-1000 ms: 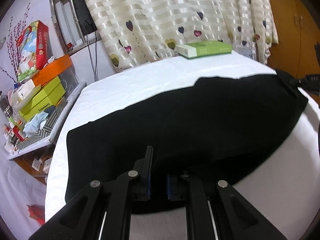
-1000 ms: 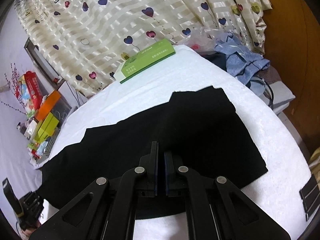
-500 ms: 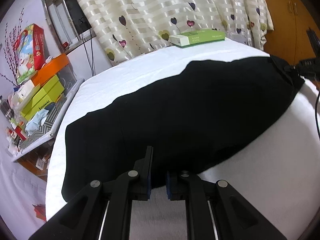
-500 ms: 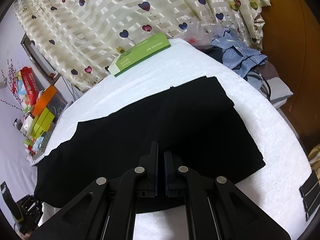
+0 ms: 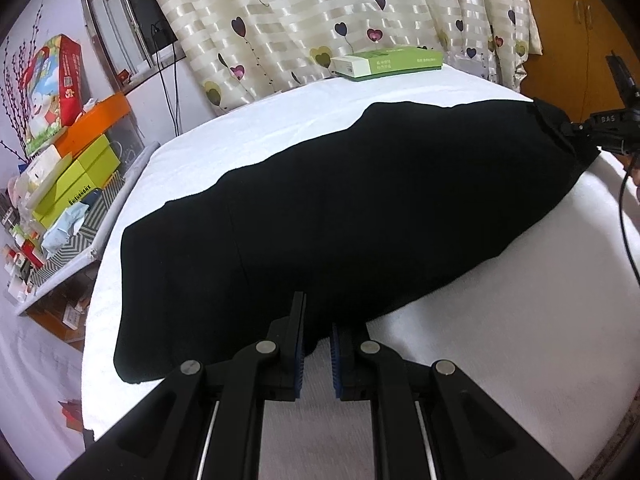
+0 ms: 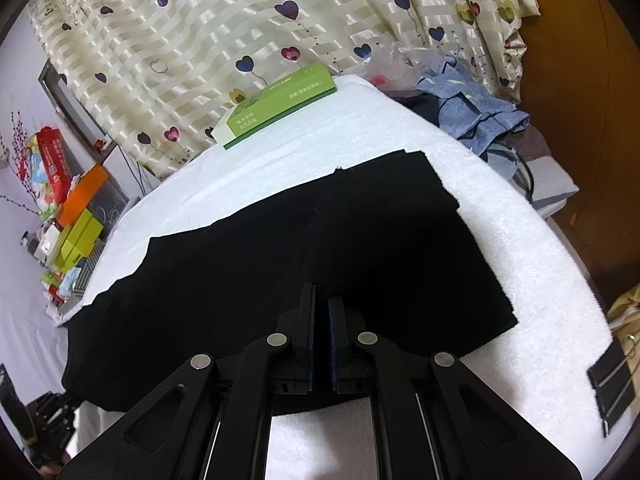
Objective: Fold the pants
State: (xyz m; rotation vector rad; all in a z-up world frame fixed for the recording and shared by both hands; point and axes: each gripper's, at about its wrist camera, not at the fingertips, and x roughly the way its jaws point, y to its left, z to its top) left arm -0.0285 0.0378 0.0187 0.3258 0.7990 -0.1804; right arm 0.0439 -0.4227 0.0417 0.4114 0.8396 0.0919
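Note:
Black pants (image 5: 360, 208) lie across a white-covered table (image 5: 500, 340), also seen in the right wrist view (image 6: 300, 264). My left gripper (image 5: 317, 336) is shut on the near edge of the pants at one end and holds that edge lifted off the table. My right gripper (image 6: 321, 320) is shut on the near edge at the other end. It also shows at the far right of the left wrist view (image 5: 576, 130), pinching the bunched cloth. The far edge of the pants lies on the table.
A green and white box (image 5: 386, 62) lies at the table's far edge by the heart-print curtain (image 5: 320, 12). Shelves with coloured boxes (image 5: 68, 184) stand left. A blue cloth heap (image 6: 472, 112) lies off the table's right end. Wooden doors (image 5: 580, 32) are at right.
Both grippers have carried the near edge of the pants up and toward the far edge. The black cloth now reaches farther over the table toward the green box.

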